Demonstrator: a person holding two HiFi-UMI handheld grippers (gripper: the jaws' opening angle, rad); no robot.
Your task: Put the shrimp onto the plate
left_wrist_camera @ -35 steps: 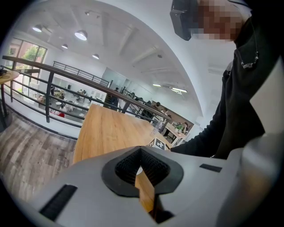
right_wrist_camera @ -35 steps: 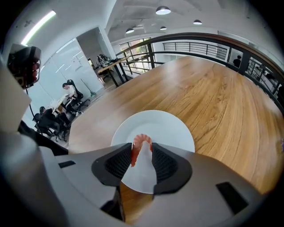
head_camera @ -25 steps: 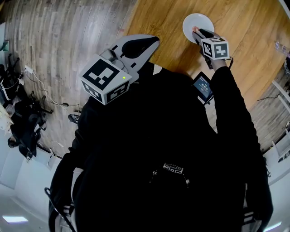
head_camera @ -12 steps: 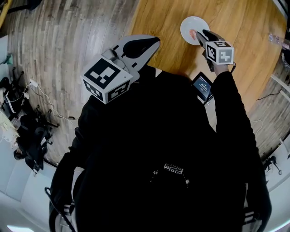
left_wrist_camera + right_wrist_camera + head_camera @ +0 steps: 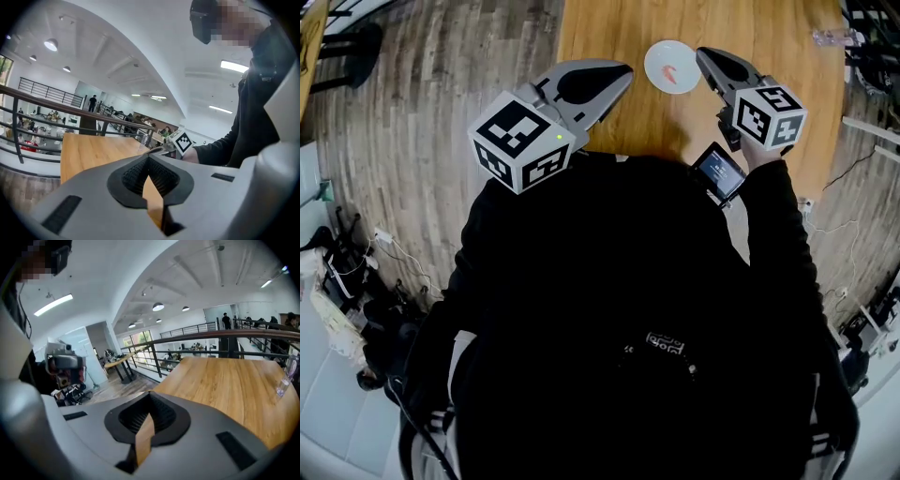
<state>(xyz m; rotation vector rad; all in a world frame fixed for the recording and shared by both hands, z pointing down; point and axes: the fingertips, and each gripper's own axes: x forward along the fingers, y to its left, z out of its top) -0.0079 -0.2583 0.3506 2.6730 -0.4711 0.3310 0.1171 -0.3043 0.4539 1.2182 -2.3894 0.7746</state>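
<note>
Ceiling lamps (image 5: 158,306) are glowing over a wooden worktop (image 5: 225,380) standing on grey plank floor (image 5: 441,66), black railing (image 5: 211,336) running behind

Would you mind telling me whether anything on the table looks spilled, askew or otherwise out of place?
Nothing stands out. The shrimp lies wholly inside the plate, which sits flat on the table, and nothing is spilled around it.

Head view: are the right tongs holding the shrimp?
No, the shrimp lies on the white plate, while the right tongs, jaws just closed on nothing, show beside it.
</note>
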